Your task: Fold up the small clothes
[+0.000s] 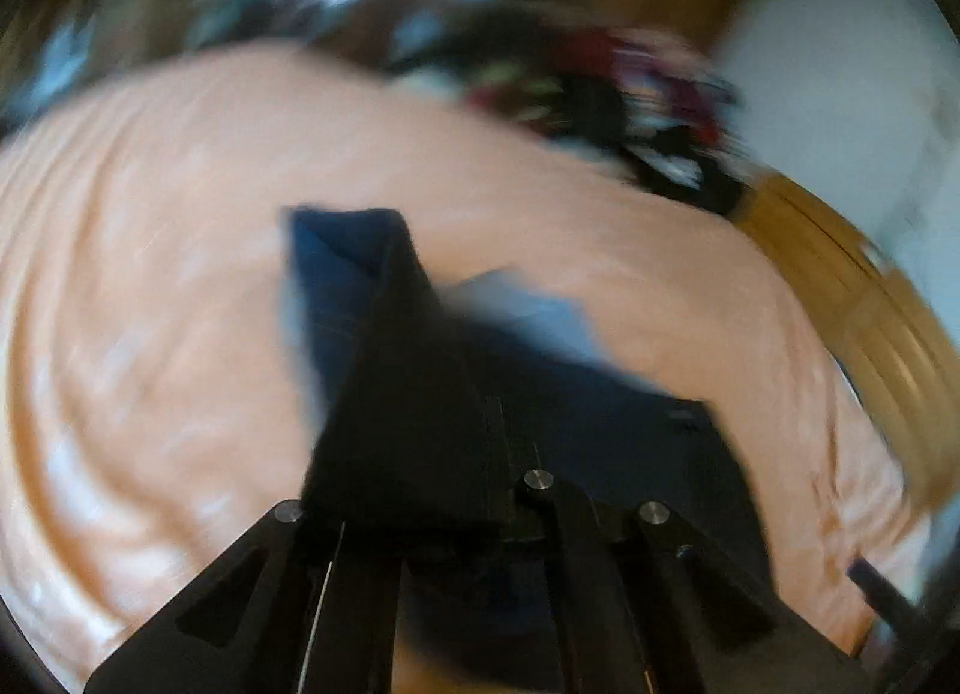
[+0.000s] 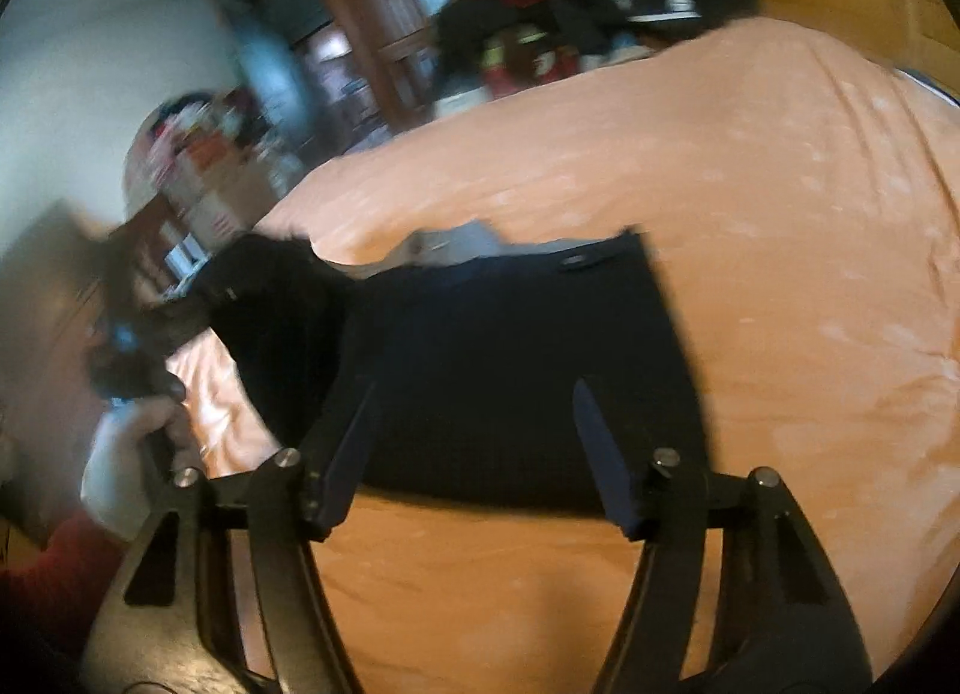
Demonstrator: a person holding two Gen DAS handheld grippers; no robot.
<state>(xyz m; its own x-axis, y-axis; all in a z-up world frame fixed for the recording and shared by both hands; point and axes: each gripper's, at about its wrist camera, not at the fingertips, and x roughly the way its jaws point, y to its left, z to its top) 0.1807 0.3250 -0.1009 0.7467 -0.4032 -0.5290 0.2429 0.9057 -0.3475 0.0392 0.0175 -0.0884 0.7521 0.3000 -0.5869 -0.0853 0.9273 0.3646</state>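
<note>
A dark navy garment [image 1: 600, 424] [image 2: 510, 364] lies on the orange bed sheet [image 1: 150, 274] [image 2: 780, 214]. My left gripper [image 1: 444, 490] is shut on one edge of it, and the lifted fold drapes over the fingers and hides their tips. In the right wrist view the left gripper [image 2: 138, 334] shows blurred at the left, with the raised cloth beside it. My right gripper [image 2: 474, 394] stands open just above the garment's near edge, with its blue-padded fingers [image 2: 354, 442] spread and nothing between them. Both views are motion-blurred.
A heap of mixed clothes [image 1: 630, 100] [image 2: 570, 4] lies at the far side of the bed. A wooden frame [image 1: 840, 274] runs along the bed's right edge. A white-gloved hand [image 2: 126, 454] with a red sleeve [image 2: 48, 562] holds the left gripper.
</note>
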